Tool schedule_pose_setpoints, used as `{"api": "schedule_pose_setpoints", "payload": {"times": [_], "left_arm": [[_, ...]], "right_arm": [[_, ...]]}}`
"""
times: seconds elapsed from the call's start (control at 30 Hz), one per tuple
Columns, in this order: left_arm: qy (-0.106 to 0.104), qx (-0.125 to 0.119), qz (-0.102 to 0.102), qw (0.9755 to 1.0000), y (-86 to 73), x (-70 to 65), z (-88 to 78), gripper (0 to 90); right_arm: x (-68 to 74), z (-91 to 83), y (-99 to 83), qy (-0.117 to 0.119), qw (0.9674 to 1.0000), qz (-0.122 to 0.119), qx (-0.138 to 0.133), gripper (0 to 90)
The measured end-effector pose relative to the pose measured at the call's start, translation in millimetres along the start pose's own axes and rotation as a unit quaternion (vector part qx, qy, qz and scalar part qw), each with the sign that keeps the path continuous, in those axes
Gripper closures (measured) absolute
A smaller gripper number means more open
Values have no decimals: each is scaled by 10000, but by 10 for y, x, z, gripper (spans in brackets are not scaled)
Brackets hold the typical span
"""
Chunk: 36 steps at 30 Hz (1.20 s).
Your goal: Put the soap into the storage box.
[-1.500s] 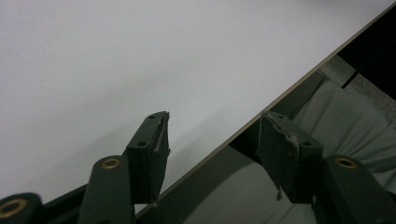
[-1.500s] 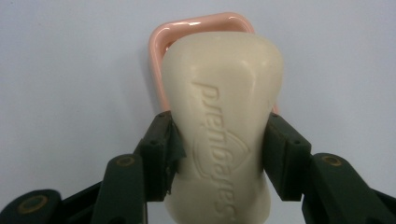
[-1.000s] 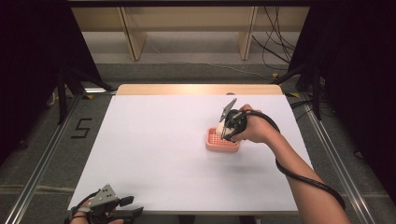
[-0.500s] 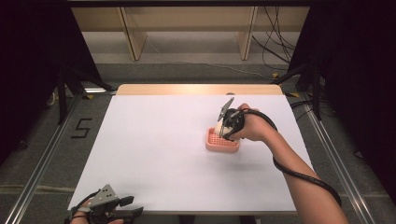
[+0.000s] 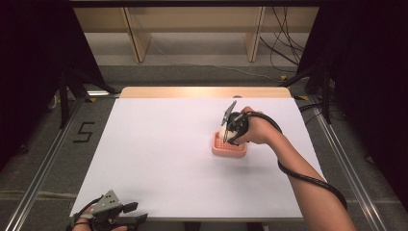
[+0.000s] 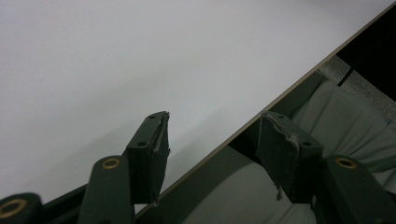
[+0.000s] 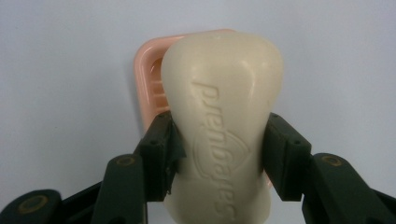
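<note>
The soap bar [image 7: 219,135] sits over the soap dish [image 5: 229,148], right of the table's [image 5: 159,159] centre.

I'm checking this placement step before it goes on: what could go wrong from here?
The soap is pinched only at its narrow waist by the right gripper, so it might slip or tilt. It hangs above the pink dish, and a skewed release could land it on the rim.
</note>
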<state>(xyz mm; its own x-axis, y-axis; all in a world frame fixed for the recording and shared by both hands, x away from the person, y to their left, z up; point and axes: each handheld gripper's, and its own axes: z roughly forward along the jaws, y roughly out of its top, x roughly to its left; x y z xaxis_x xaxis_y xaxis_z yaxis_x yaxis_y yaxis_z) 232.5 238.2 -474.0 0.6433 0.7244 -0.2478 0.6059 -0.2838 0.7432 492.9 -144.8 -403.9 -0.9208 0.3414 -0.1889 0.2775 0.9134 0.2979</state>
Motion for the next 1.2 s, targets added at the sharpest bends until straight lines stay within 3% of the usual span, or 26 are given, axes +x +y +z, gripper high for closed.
{"api": "schedule_pose_setpoints", "payload": {"times": [0.07, 0.1, 0.13, 0.23, 0.33, 0.53, 0.7, 0.73, 0.77, 0.8, 0.93, 1.1, 1.2], "left_arm": [[3, -2, -1, 10000, 0, 0, 0, 426], [3, -4, -1, 10000, 0, 0, 0, 426], [2, -5, 0, 10000, 0, -1, 0, 426], [3, 21, 23, 10000, 0, 3, -4, 426], [-1, 0, 2, 10000, 0, 0, -1, 426], [0, -2, 2, 10000, 0, -1, -2, 426], [-3, 2, 7, 10000, 0, 0, -2, 426], [2, 0, 8, 10000, 0, -1, -2, 426], [-9, 25, 11, 10000, 2, 0, -6, 426], [1, 0, 10, 10000, 0, -2, -2, 426], [4, 6, 13, 10000, -1, -1, -3, 426], [-6, 11, 13, 10000, 0, -2, -3, 426], [-5, 4, 12, 10000, 0, -1, -3, 426]], "right_arm": [[-8, 7, 10, 29, 10000, -49, 31, 506], [9, 1, 14, -9, 9999, 111, 115, 506], [-6, 11, 18, 90, 9999, 47, 51, 506], [-17, 20, 32, 47, 9999, -79, 64, 506], [-5, 24, 35, 50, 9999, 57, 97, 506], [-22, 50, 54, 15, 9999, -119, 47, 506], [-26, 65, 57, 5, 9999, -107, 47, 505], [-48, 77, 63, 39, 9996, -285, 33, 505], [-22, 82, 59, 13, 9999, -61, 104, 506], [-17, 87, 55, 1, 9999, -25, 102, 506], [-28, 118, 51, 29, 9999, -146, 63, 506], [-30, 144, 42, 23, 9999, -61, 141, 505], [-52, 158, 41, 58, 9997, -211, 110, 505]]}}
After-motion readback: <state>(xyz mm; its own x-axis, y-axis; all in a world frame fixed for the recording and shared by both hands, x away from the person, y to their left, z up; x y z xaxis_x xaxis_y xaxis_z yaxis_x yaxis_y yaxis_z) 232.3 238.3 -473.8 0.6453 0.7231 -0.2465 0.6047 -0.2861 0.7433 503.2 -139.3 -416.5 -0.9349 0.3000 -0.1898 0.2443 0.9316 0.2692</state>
